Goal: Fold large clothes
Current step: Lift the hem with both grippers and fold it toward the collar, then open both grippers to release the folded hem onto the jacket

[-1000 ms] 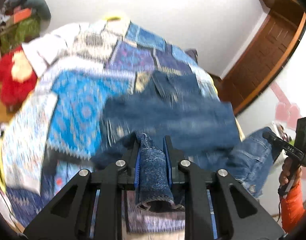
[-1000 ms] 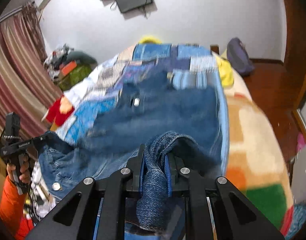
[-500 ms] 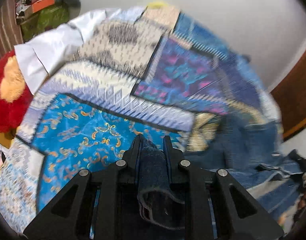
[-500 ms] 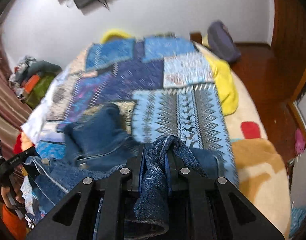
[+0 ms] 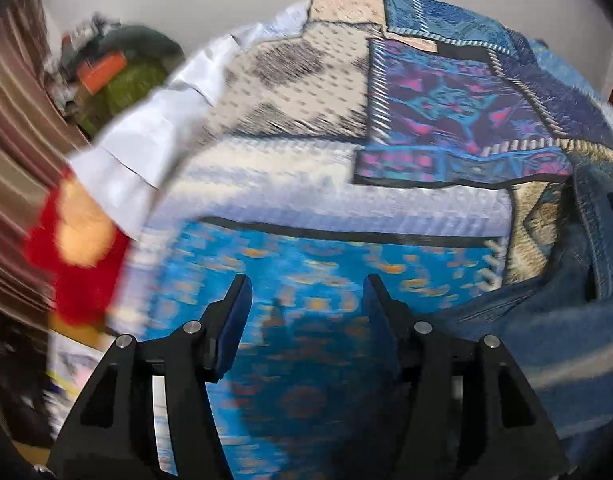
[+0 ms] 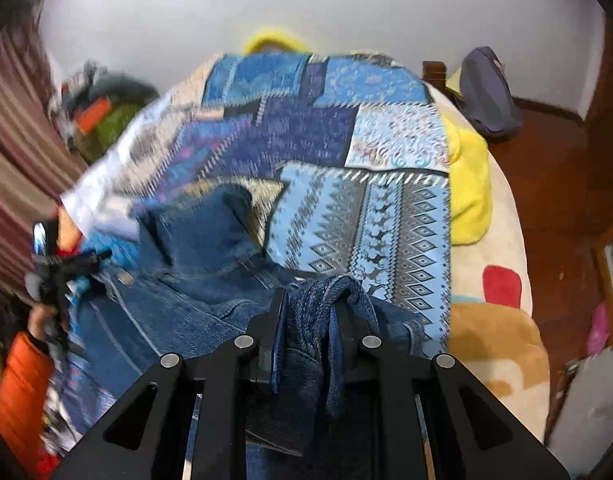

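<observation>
Pinching jeans [image 6: 210, 280] in right gripper [image 6: 306, 320], left gripper [image 5: 306, 300] (spread) beside them

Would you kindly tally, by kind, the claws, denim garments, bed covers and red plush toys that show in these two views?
Claws: 2 (left claw open with nothing between its fingers, right claw shut on the denim garment)
Denim garments: 1
Patchwork quilts: 1
Yellow blankets: 1
Red plush toys: 1
Total: 6
</observation>
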